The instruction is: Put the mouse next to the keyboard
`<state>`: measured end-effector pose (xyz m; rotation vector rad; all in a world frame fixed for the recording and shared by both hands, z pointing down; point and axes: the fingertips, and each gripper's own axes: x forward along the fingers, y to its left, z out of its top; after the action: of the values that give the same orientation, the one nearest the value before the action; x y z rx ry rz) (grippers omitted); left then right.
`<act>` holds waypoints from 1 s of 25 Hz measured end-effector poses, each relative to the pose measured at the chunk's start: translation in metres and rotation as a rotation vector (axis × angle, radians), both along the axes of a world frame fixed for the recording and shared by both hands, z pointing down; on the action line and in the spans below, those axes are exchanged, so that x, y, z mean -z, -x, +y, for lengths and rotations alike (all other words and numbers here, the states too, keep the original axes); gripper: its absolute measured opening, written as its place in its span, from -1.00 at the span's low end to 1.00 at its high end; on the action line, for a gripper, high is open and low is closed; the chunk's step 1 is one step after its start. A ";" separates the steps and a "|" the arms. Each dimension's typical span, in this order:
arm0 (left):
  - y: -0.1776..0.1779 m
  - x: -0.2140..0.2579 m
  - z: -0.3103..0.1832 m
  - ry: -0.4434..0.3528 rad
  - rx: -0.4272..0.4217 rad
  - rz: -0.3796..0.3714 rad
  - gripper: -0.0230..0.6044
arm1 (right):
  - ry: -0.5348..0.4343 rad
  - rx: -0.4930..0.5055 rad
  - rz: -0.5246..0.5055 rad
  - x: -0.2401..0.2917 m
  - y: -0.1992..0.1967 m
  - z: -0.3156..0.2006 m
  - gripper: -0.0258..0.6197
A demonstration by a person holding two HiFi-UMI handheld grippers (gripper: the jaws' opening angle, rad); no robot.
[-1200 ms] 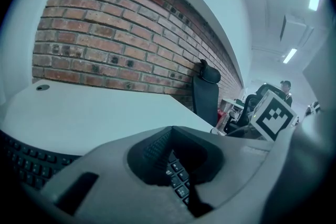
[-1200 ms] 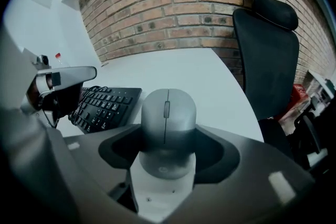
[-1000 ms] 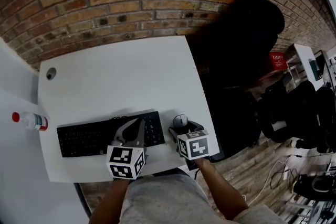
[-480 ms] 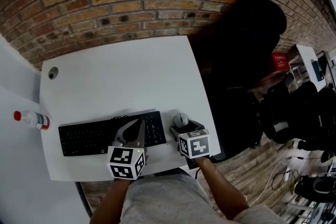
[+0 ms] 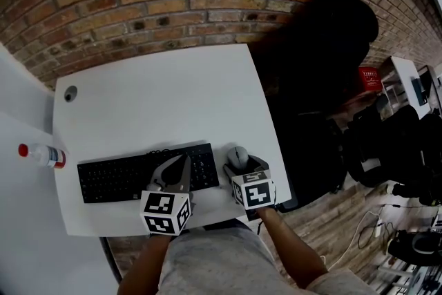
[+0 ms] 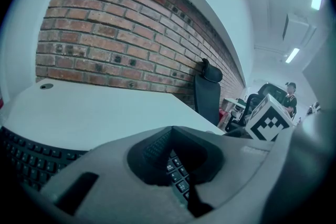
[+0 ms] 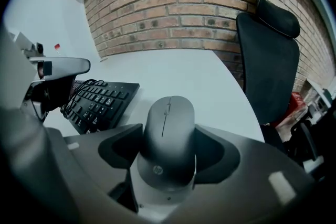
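A grey mouse (image 5: 237, 157) lies between the jaws of my right gripper (image 5: 239, 165), just right of the black keyboard (image 5: 141, 175) near the white table's front edge. In the right gripper view the mouse (image 7: 169, 131) fills the gap and both jaws press its sides; the keyboard (image 7: 101, 102) with its coiled cable lies to the left. My left gripper (image 5: 182, 166) hovers over the keyboard's right end, jaws together with nothing between them. In the left gripper view its keys (image 6: 30, 159) show under and through the gripper (image 6: 176, 168).
The white table (image 5: 162, 97) has a cable hole (image 5: 70, 94) at its far left corner. A red-capped bottle (image 5: 41, 157) lies on the adjoining surface to the left. A black office chair (image 5: 321, 59) stands off the table's right edge, against the brick wall.
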<state>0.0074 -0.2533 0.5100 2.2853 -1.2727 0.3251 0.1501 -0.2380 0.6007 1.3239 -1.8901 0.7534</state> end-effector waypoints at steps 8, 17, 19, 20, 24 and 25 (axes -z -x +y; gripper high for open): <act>0.003 0.002 0.004 -0.005 -0.003 -0.004 -0.95 | -0.025 -0.025 -0.003 0.000 0.000 0.000 0.04; 0.009 0.005 0.008 -0.012 -0.002 -0.009 -0.95 | -0.047 -0.054 0.012 0.002 -0.004 0.000 0.10; 0.010 0.007 0.009 -0.015 -0.003 -0.010 -0.95 | -0.053 -0.060 0.013 0.003 -0.006 0.000 0.10; 0.011 0.008 0.009 -0.017 -0.003 -0.010 -0.95 | -0.057 -0.062 0.011 0.005 -0.006 0.000 0.10; 0.011 0.013 0.010 -0.029 -0.008 -0.011 -0.95 | -0.081 -0.064 -0.012 0.016 -0.003 -0.003 0.09; 0.012 0.015 0.010 -0.033 -0.008 -0.011 -0.95 | -0.090 -0.062 -0.022 0.021 -0.001 -0.003 0.06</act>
<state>-0.0044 -0.2429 0.4953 2.3195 -1.2837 0.3218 0.1511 -0.2411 0.5800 1.4411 -1.9274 0.7241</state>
